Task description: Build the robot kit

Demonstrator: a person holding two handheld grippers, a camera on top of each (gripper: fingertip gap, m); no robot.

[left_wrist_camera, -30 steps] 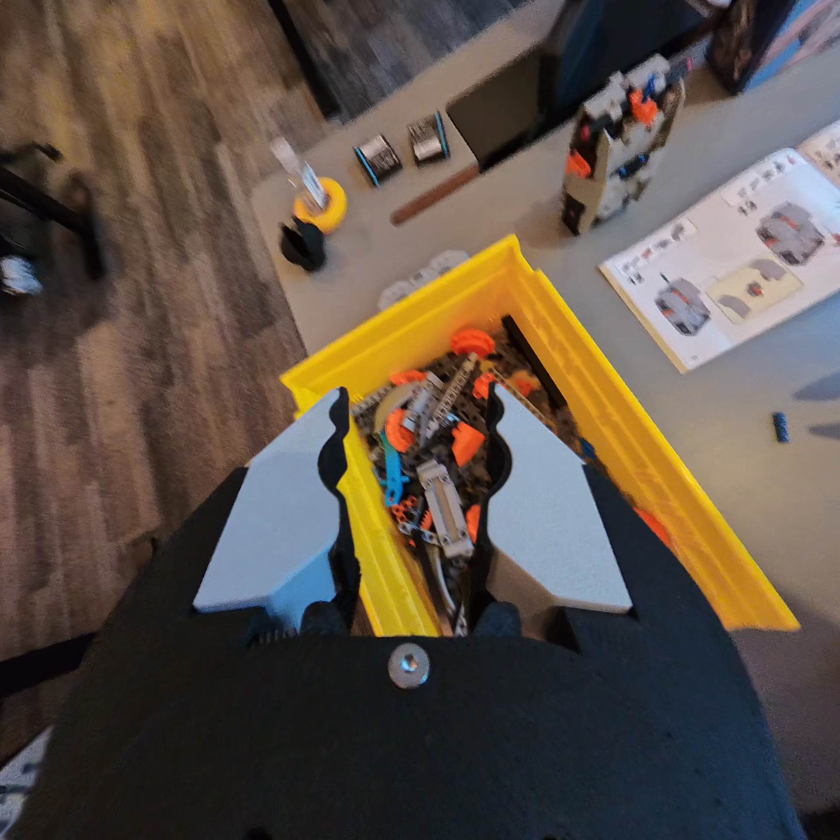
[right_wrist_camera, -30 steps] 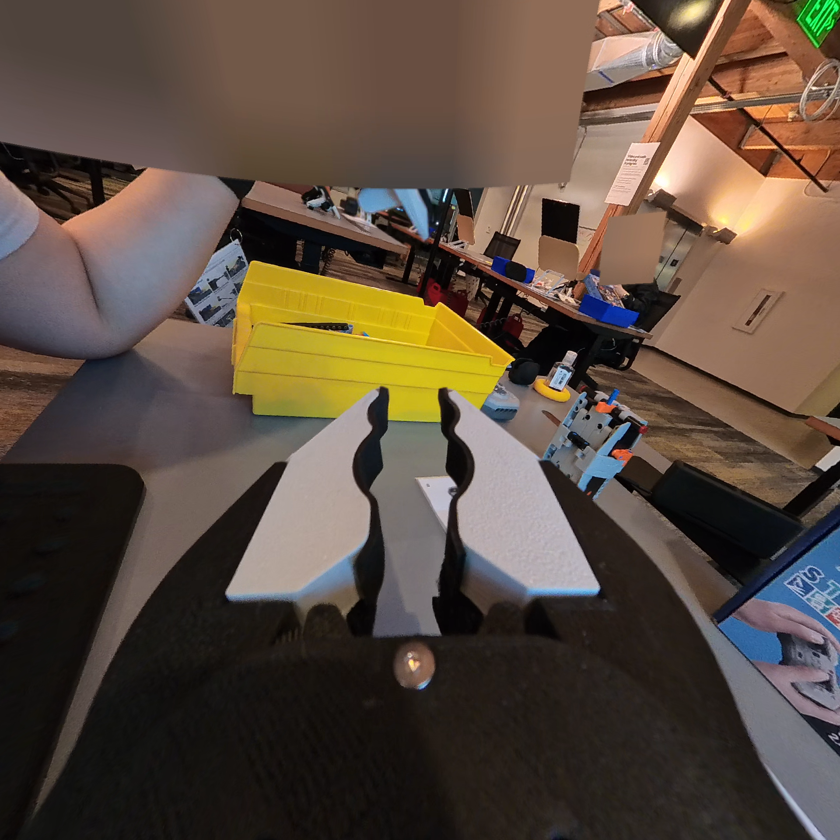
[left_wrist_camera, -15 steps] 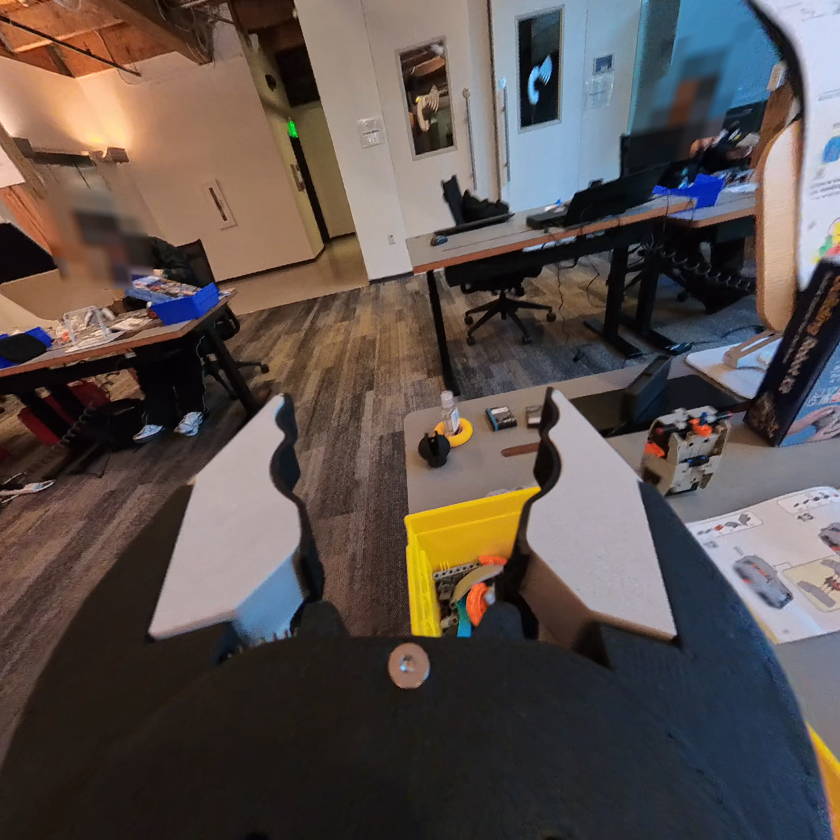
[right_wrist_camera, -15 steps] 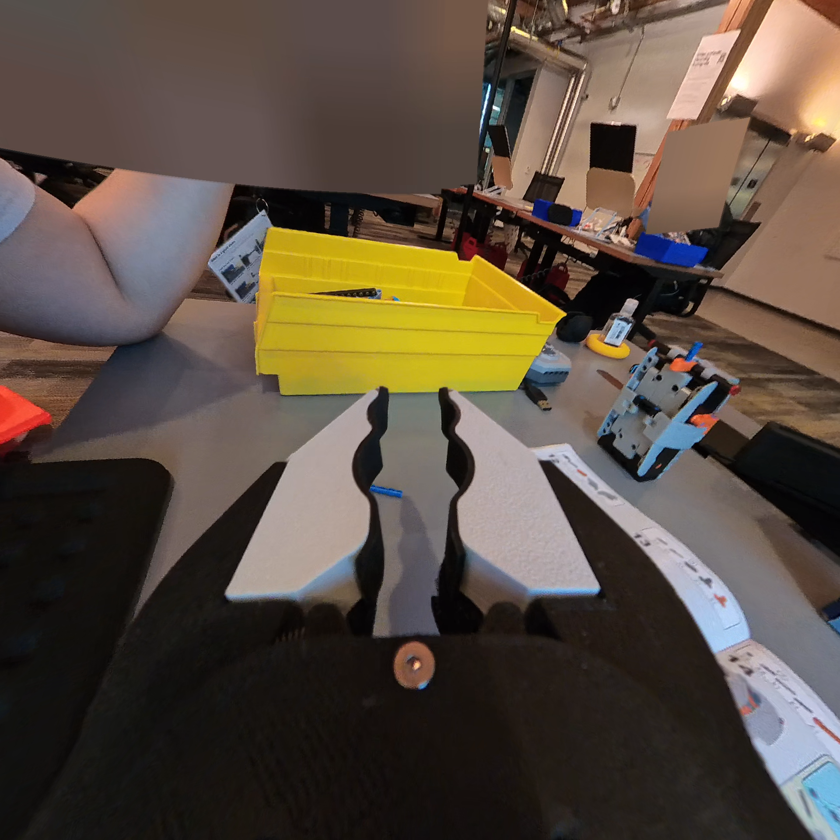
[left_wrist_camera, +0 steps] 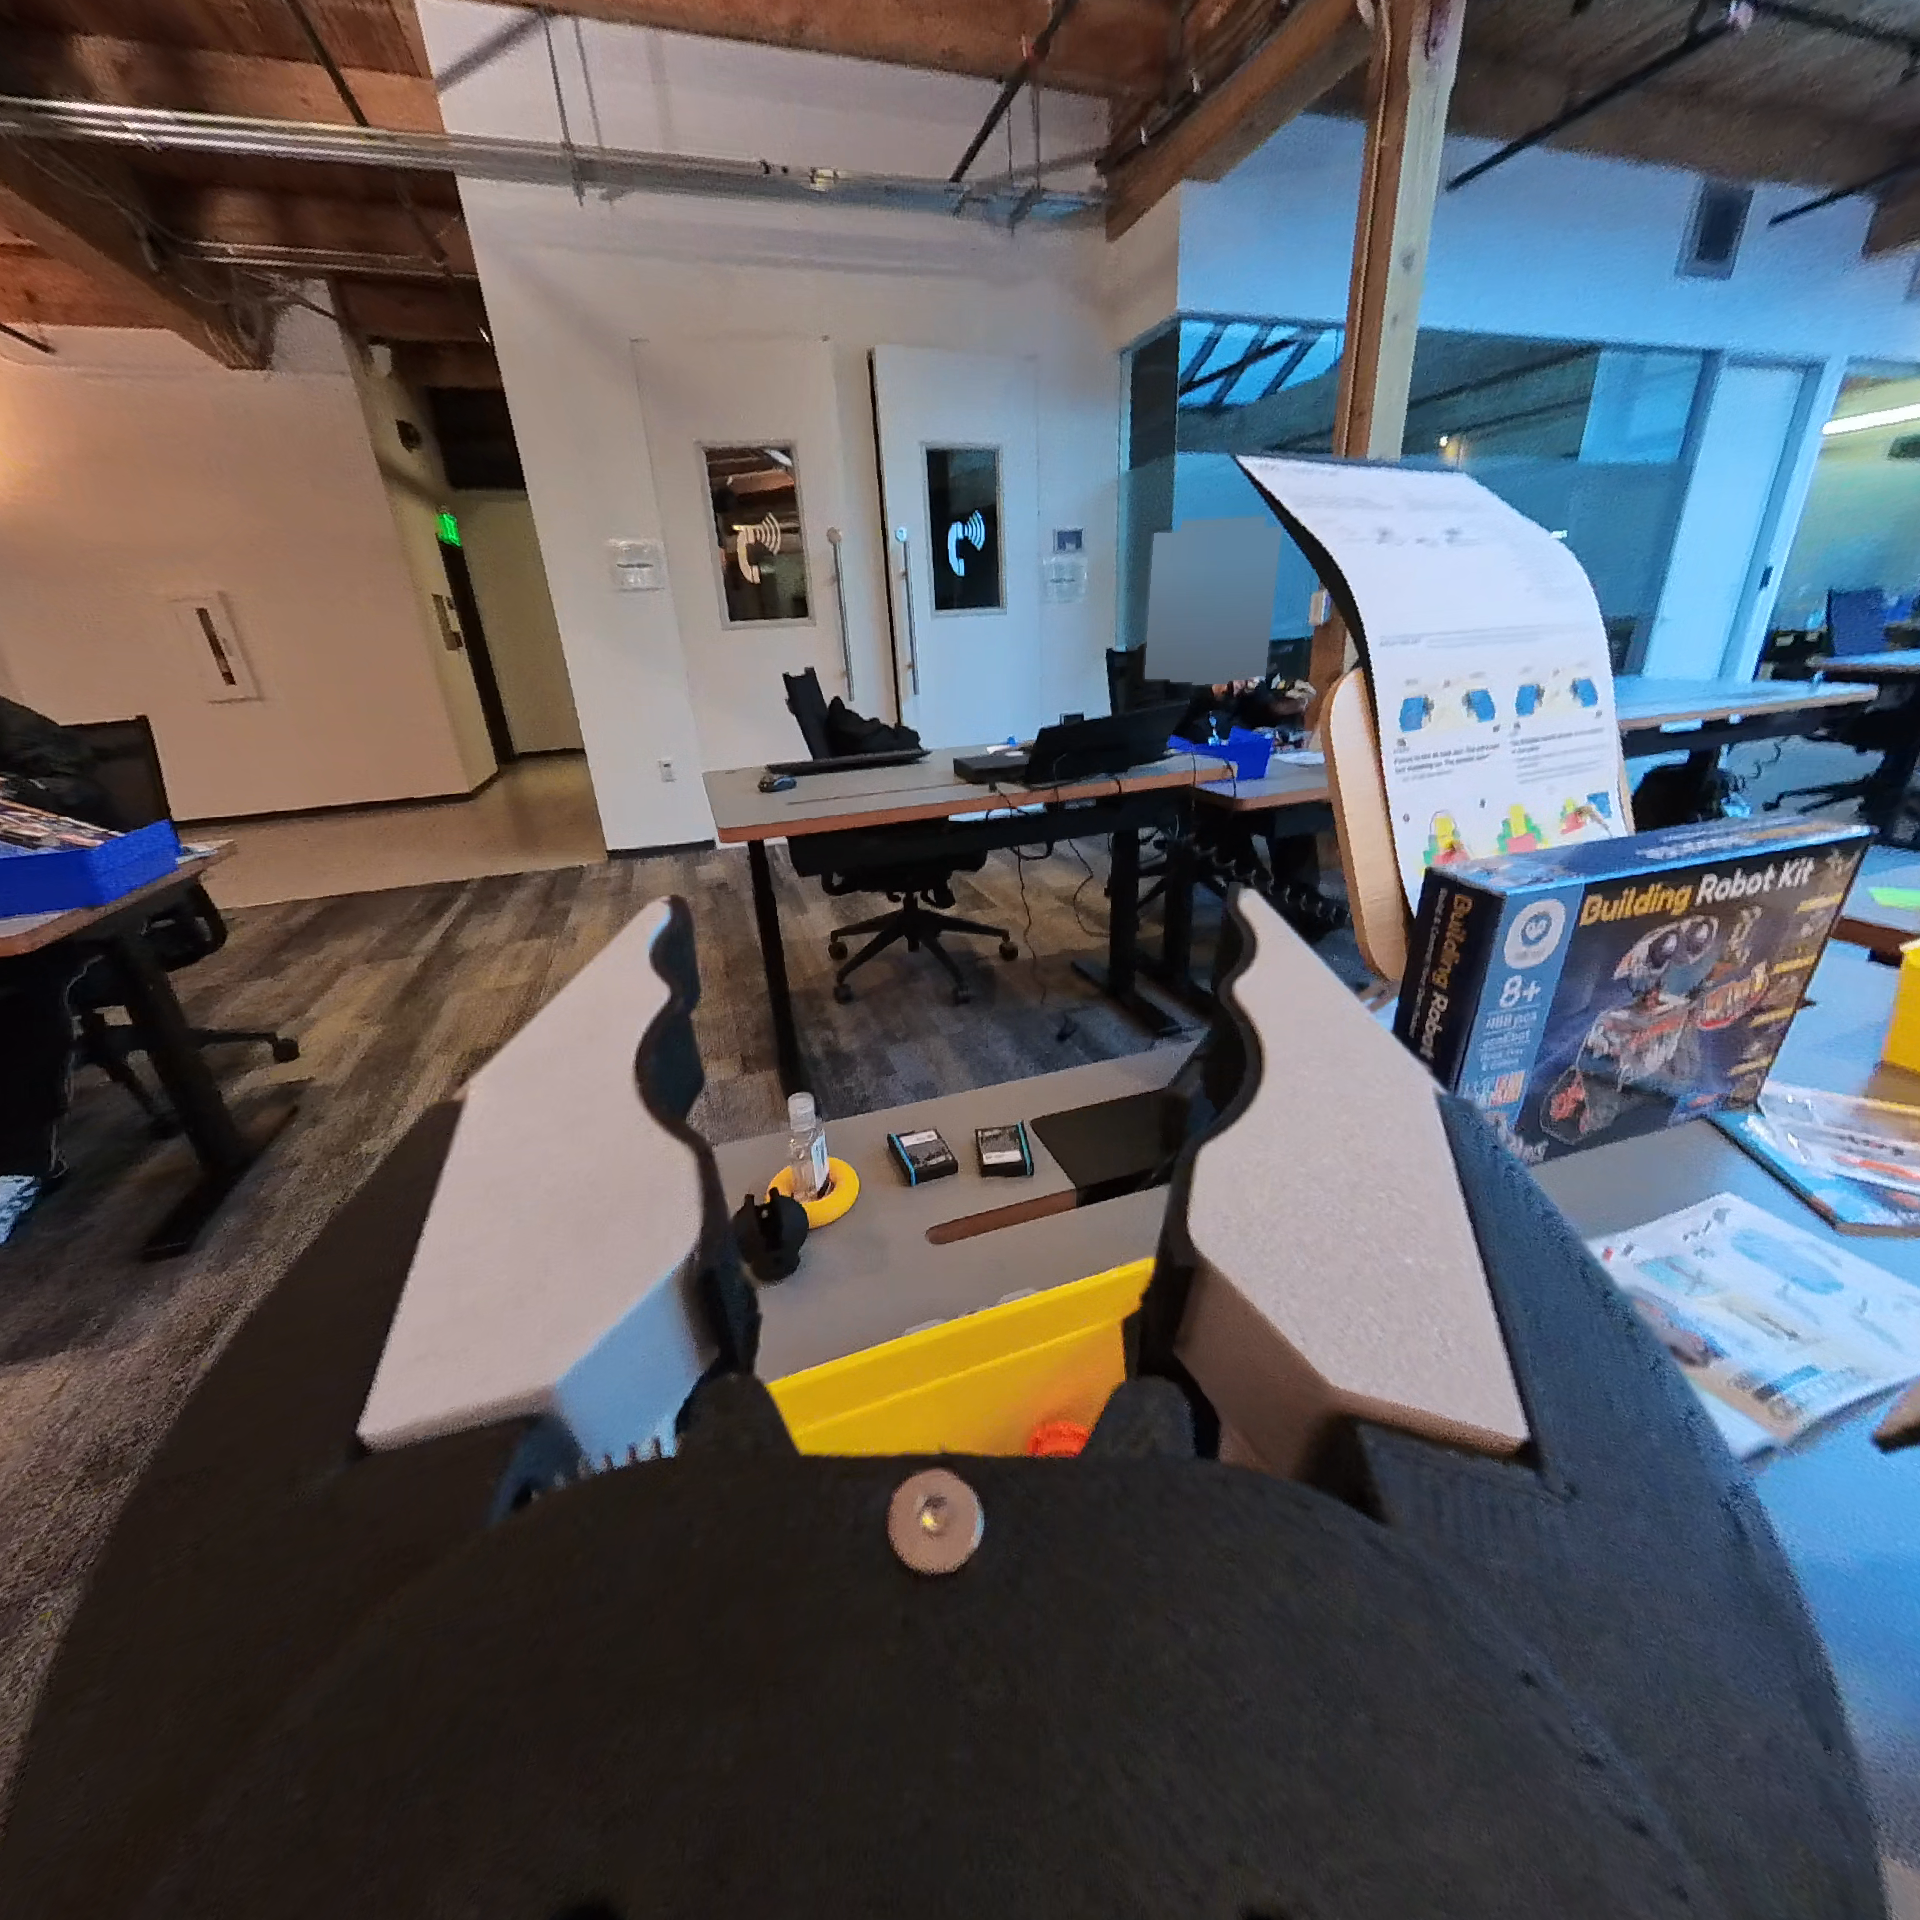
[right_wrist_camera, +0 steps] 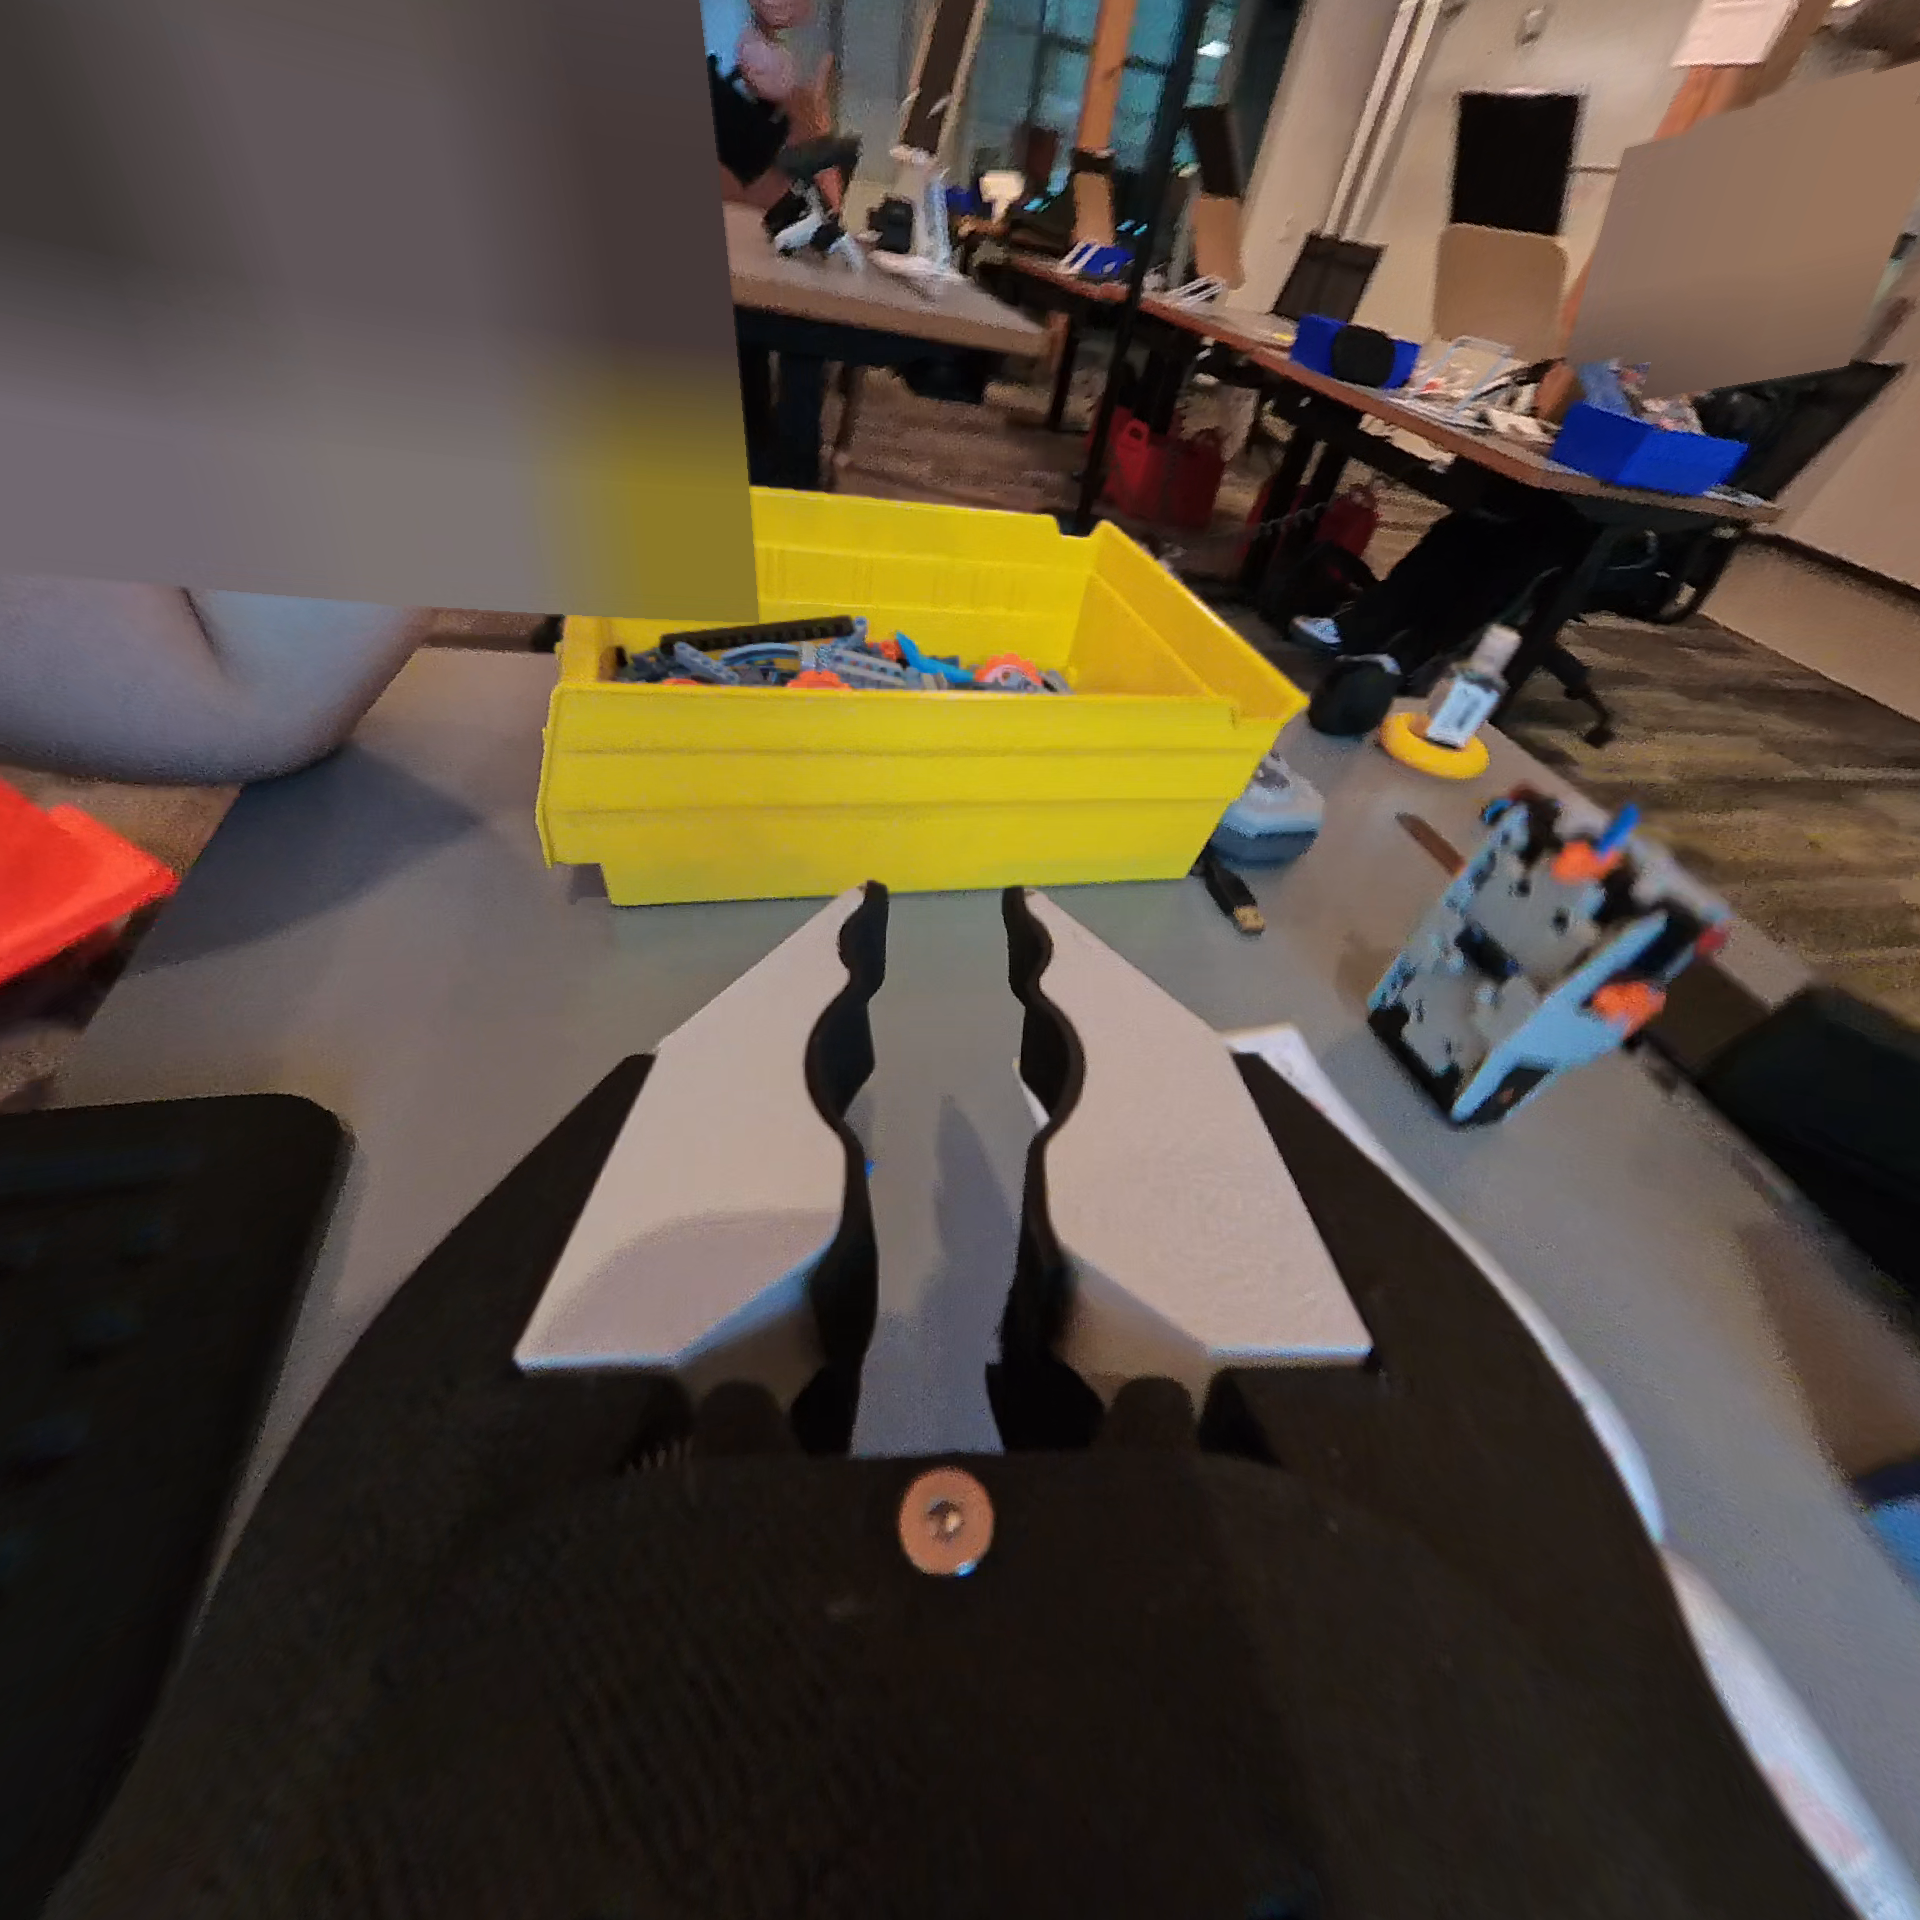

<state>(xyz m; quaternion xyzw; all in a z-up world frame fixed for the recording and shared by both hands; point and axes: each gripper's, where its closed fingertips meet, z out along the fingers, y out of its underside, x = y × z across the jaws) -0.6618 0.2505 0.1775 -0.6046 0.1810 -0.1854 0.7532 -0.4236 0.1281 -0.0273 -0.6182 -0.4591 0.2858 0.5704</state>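
My left gripper [left_wrist_camera: 956, 914] is wide open and empty, held level above the near end of a yellow bin [left_wrist_camera: 966, 1361]; an orange part shows in the bin just under the jaws. My right gripper [right_wrist_camera: 943, 899] is open by a narrow gap with nothing in it, low over the grey table [right_wrist_camera: 416, 997], its tips short of the yellow bin's [right_wrist_camera: 904, 810] long wall. The bin holds several grey, blue and orange building parts [right_wrist_camera: 831, 665]. A small blue pin [right_wrist_camera: 868, 1169] on the table peeks out beside the right gripper's left finger. A partly built grey and orange model [right_wrist_camera: 1538, 956] stands to the right.
An open instruction booklet [left_wrist_camera: 1756, 1320] and a kit box [left_wrist_camera: 1621, 987] lie right of the bin. A small bottle in a yellow ring [left_wrist_camera: 810, 1153], two small black boxes [left_wrist_camera: 925, 1153] and a black pad [left_wrist_camera: 1122, 1138] sit at the table's far end. A person's arm [right_wrist_camera: 187, 686], an orange-red object [right_wrist_camera: 62, 894] and a black mat [right_wrist_camera: 156, 1247] are at left. Spacing between my two grippers at the tips: around 35 centimeters.
My left gripper has tipped up from looking down into the bin to looking across the room, and its jaws have opened wider. My right gripper has tipped down, bringing the bin's contents into view.
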